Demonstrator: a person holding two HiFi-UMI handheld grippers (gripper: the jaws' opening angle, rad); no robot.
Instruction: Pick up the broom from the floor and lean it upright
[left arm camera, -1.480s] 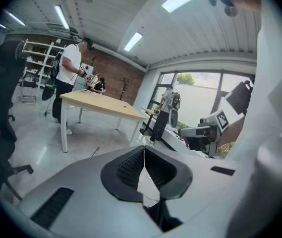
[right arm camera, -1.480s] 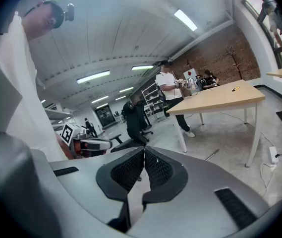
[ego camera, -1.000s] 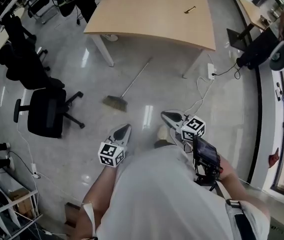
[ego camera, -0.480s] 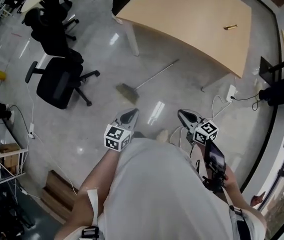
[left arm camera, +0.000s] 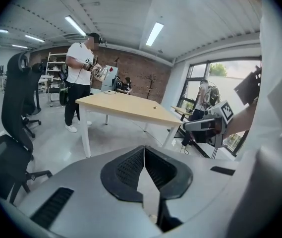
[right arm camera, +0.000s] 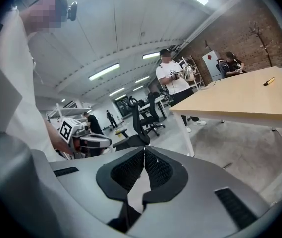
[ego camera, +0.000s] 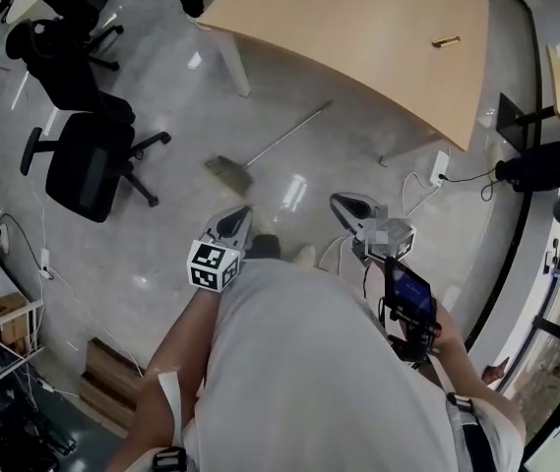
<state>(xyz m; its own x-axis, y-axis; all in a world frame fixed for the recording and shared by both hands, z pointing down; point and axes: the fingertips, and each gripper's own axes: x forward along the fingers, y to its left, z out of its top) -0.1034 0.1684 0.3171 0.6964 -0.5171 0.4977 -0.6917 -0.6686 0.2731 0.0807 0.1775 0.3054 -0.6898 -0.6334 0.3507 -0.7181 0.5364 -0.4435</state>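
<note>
The broom (ego camera: 278, 139) lies flat on the grey floor, its bristle head at the near left and its thin handle running up and right toward the table leg. My left gripper (ego camera: 239, 213) is held just short of the bristle head, apart from it. My right gripper (ego camera: 342, 203) is level with it, further right. In the left gripper view the left gripper (left arm camera: 143, 148) has its jaws pressed together with nothing between them. In the right gripper view the right gripper (right arm camera: 144, 150) is also shut and empty. The person's body hides the floor below both grippers.
A light wooden table (ego camera: 358, 28) stands beyond the broom. Two black office chairs (ego camera: 83, 165) are at the left. A power strip with cables (ego camera: 440, 167) lies at the right by the table leg. A person (left arm camera: 79, 78) stands behind the table.
The person has walked on and the view has swung. Both grippers have been carried a little closer to the broom's bristle head. Their jaws have stayed shut.
</note>
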